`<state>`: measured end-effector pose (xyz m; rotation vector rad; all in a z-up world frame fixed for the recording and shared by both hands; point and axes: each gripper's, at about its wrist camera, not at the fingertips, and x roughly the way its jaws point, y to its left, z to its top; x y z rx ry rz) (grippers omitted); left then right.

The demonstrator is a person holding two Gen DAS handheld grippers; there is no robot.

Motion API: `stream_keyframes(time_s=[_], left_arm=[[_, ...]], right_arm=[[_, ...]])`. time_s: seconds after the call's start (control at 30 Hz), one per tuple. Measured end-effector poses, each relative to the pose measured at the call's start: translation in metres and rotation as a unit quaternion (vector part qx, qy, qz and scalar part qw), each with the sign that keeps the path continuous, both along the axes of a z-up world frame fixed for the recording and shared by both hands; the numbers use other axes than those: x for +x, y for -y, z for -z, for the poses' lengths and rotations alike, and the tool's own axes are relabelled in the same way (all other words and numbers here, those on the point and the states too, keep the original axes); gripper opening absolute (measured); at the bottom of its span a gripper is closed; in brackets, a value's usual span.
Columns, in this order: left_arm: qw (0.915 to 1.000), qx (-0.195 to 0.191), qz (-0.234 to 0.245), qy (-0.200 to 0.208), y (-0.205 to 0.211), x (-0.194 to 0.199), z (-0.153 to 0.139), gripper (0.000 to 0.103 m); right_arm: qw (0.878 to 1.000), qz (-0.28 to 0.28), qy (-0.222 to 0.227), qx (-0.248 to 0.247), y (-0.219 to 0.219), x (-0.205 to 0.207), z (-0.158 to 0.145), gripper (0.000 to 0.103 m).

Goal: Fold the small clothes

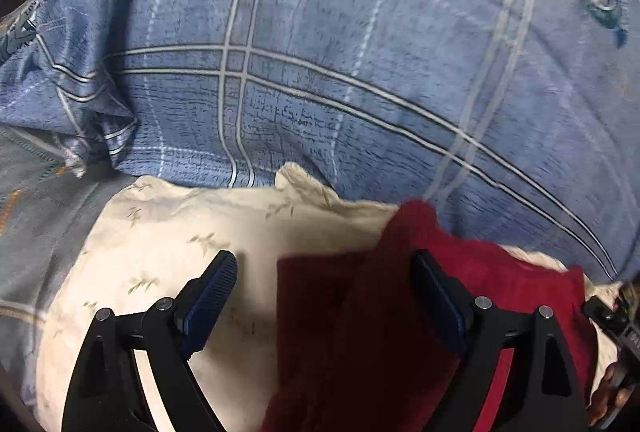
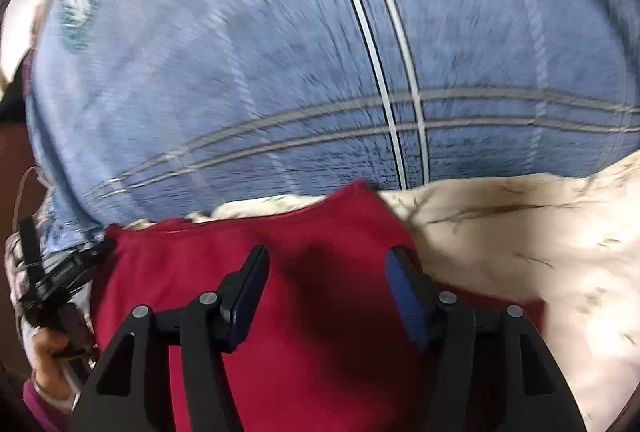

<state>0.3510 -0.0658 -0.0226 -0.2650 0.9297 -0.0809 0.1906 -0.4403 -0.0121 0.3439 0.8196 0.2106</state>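
A dark red small garment (image 1: 384, 312) lies on a cream cloth with a faint leaf print (image 1: 168, 244). In the left wrist view my left gripper (image 1: 324, 272) is open above it, with the garment's left edge between the fingers and a raised fold by the right finger. In the right wrist view the same red garment (image 2: 208, 272) fills the lower middle. My right gripper (image 2: 326, 264) is open right over it and holds nothing. The cream cloth (image 2: 540, 252) spreads to the right.
A blue plaid bedcover (image 1: 360, 52) bulges behind the clothes and fills the upper part of both views (image 2: 280, 52). A hand holding the other gripper shows at the right edge of the left view (image 1: 616, 332) and the left edge of the right view (image 2: 48, 320).
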Motion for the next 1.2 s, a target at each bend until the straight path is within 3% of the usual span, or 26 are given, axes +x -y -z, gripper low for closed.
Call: stream_keyframes(time_s=[0.1,0.2,0.33,0.47,0.57,0.73,0.93,1.03,1.2], left_arm=[[0.9994,-0.019,0.025,0.017,-0.012,-0.034,-0.014,0.088],[0.9988,-0.005,0.040,0.027,-0.026,-0.067,-0.021,0.088],[0.9976,0.017,0.054,0.041,-0.028,-0.116,-0.035,0.088],[0.9970,0.026,0.056,0.047,-0.028,-0.148,-0.041,0.088],[0.9949,0.050,0.063,0.061,-0.024,-0.172,-0.052,0.088],[0.9913,0.074,0.077,0.077,-0.018,-0.196,-0.063,0.088],[0.9936,0.055,0.067,0.072,-0.022,-0.199,-0.063,0.088],[0.9936,0.057,0.068,0.070,-0.022,-0.198,-0.061,0.088],[0.9930,0.066,0.074,0.064,-0.018,-0.194,-0.057,0.088]], right_arm=[[0.999,-0.023,0.012,-0.024,0.006,-0.050,-0.022,0.062],[0.998,-0.032,0.018,-0.043,0.004,-0.089,-0.029,0.065],[0.997,-0.046,0.002,-0.057,-0.003,-0.127,-0.012,0.065],[0.995,-0.025,-0.042,-0.092,-0.008,-0.122,0.020,0.064],[0.994,-0.017,-0.033,-0.099,-0.011,-0.124,0.016,0.064],[0.998,-0.013,-0.025,-0.057,-0.012,-0.134,-0.002,0.069],[0.994,-0.020,-0.036,-0.103,-0.029,-0.133,0.015,0.073],[0.994,-0.020,-0.037,-0.100,-0.029,-0.135,0.029,0.073],[0.994,-0.022,-0.033,-0.105,-0.031,-0.141,0.022,0.073]])
